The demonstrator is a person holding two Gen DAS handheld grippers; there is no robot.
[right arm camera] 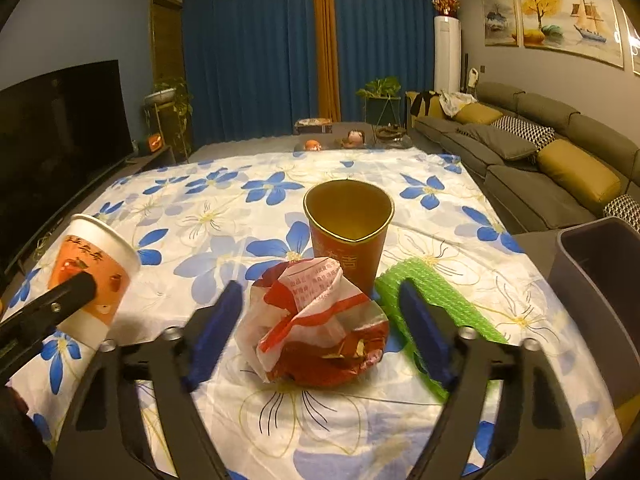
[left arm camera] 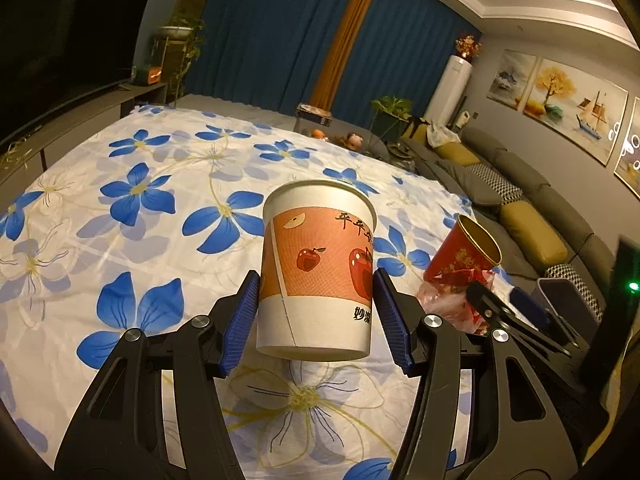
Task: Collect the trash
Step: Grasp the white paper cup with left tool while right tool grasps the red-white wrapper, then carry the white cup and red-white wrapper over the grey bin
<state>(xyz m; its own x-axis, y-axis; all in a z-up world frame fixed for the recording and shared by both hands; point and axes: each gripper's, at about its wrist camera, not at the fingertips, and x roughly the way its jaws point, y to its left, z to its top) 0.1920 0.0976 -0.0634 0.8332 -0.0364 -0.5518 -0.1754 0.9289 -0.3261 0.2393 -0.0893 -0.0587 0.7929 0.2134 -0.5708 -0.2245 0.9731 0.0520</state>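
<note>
My left gripper is shut on a white and orange paper cup with apple pictures and holds it upright above the flowered tablecloth. The cup also shows at the left of the right wrist view. My right gripper is open, its blue pads on either side of a crumpled red and white wrapper without touching it. A red cup with a gold inside stands just behind the wrapper. A strip of green bubble wrap lies to the right of the wrapper.
A grey bin stands at the table's right edge. A grey sofa with yellow cushions runs along the right wall. A dark TV is on the left. Blue curtains hang behind.
</note>
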